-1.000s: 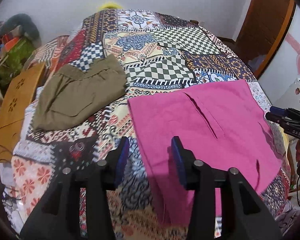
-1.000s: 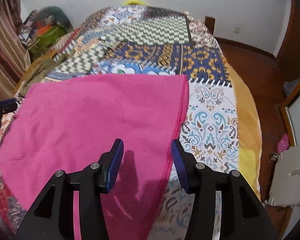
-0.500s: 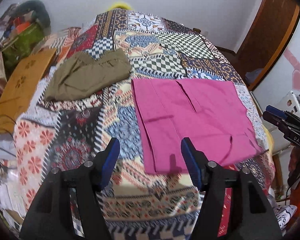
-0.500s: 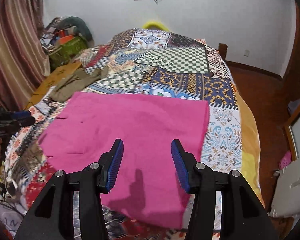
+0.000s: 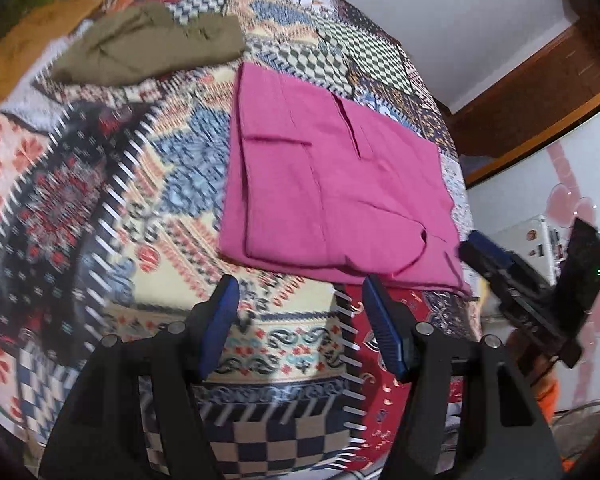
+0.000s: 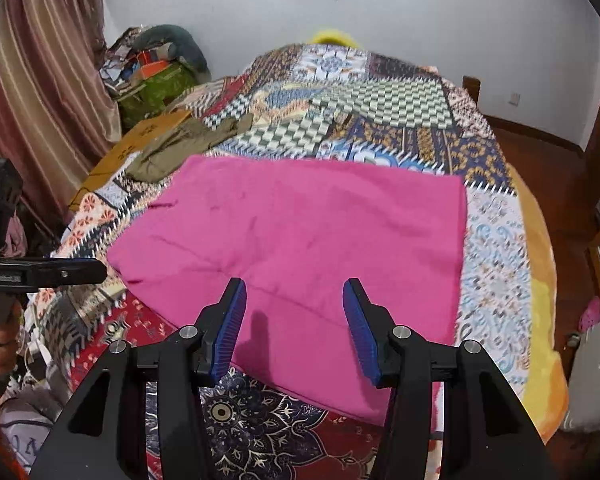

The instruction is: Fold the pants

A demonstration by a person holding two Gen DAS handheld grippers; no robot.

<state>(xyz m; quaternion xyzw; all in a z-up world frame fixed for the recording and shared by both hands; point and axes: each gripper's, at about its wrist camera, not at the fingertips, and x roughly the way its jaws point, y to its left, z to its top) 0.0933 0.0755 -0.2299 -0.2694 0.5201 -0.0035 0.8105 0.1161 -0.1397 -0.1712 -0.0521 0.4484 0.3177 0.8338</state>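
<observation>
Pink pants [image 5: 332, 192] lie folded flat in a rough rectangle on the patterned bedspread [image 5: 152, 208]; they also show in the right wrist view [image 6: 300, 240]. My left gripper [image 5: 298, 312] is open and empty, held above the bed short of the pants' near edge. My right gripper [image 6: 294, 316] is open and empty, held above the near part of the pants. The right gripper also shows at the right edge of the left wrist view [image 5: 512, 272]. The left gripper shows at the left edge of the right wrist view [image 6: 44, 272].
Folded olive pants [image 5: 148, 44] lie on the bed beyond the pink ones, at far left in the right wrist view [image 6: 180, 144]. A brown cardboard piece [image 6: 136, 148] and a pile of bags [image 6: 156, 76] sit by the striped curtain [image 6: 40, 80]. Wooden floor [image 6: 548, 184] lies right of the bed.
Both grippers have pulled back and up from the pink pants, which now lie free and look smaller. The left view has swung left and tilted.
</observation>
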